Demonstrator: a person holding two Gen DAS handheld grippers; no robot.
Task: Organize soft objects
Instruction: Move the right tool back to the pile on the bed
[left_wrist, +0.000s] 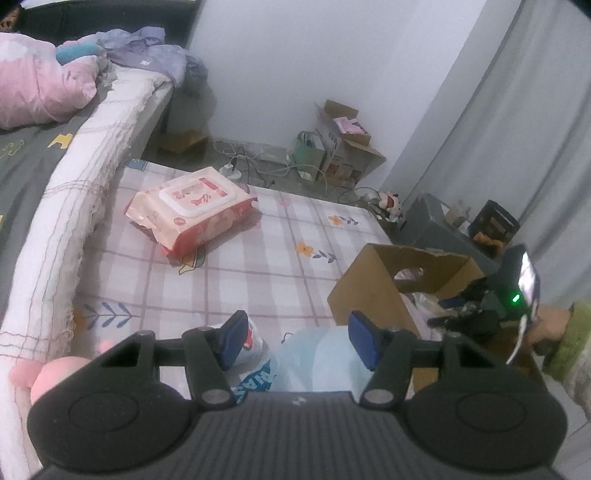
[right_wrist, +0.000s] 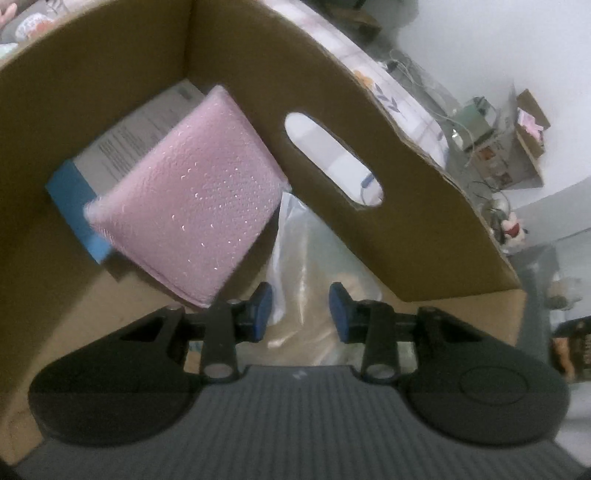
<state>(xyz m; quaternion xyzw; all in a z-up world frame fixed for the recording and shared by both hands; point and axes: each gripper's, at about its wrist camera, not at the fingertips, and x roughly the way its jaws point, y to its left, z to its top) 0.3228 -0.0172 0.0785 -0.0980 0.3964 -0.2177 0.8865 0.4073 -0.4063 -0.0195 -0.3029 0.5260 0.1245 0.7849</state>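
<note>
A wide checked mat (left_wrist: 236, 280) is spread beside the bed (left_wrist: 48, 206), and on it a cardboard box (right_wrist: 369, 110) is placed at the right side. Inside the box a pink padded pack (right_wrist: 192, 199) is seen, tilted on a blue-and-white carton (right_wrist: 122, 144), with a clear plastic bag (right_wrist: 314, 258) next to it. On the mat, well apart from the box, a pack of wet wipes (left_wrist: 192, 210) is lying flat. This pack is judged to be soft, rather light and a little slippery because of its film; it is probably best taken by the long sides, not by the hard lid. Just under the left gripper (left_wrist: 299, 339) a light blue soft pack (left_wrist: 325, 354) is found, which is also expected to yield when squeezed. The left fingers are held moderately apart and nothing is pinched. The fingers of the right gripper (right_wrist: 301, 310) are parted more narrowly above the bag, and nothing is gripped between them.
</note>
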